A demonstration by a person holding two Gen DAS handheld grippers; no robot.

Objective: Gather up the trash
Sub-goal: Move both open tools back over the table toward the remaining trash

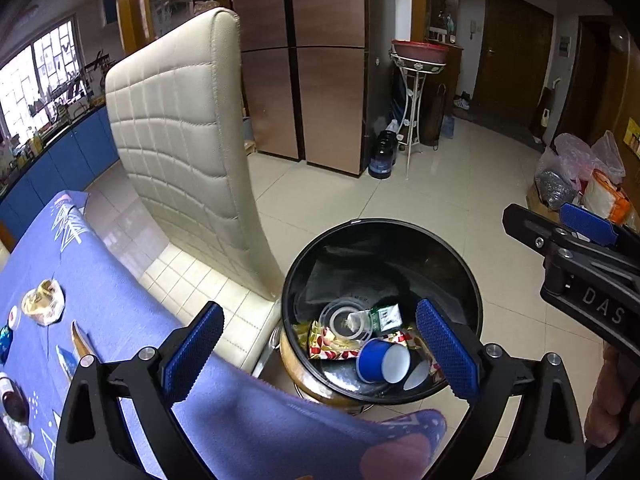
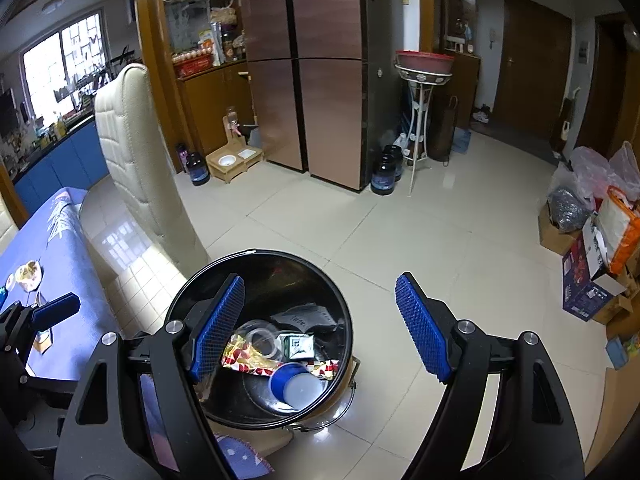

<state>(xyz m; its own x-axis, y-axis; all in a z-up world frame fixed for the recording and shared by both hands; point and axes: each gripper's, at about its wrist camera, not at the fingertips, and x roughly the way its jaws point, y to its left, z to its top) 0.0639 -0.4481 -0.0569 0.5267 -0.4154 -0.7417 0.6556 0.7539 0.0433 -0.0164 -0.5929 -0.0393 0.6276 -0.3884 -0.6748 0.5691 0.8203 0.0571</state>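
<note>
The left gripper's [image 1: 320, 354] right pad [image 1: 448, 354] covers part of the trash bin's [image 1: 384, 228] contents, hiding the right end of the red-and-gold wrapper [image 1: 332, 346]. The tablecloth's [image 1: 120, 320] near corner hides the bin's base. In the right wrist view, the right gripper's [image 2: 320, 326] left pad [image 2: 218, 324] screens the bin's left side. At the far left table edge, a dark jar [image 1: 12, 400] is cut off. Print on the green packet [image 2: 298, 346] is too small to read.
</note>
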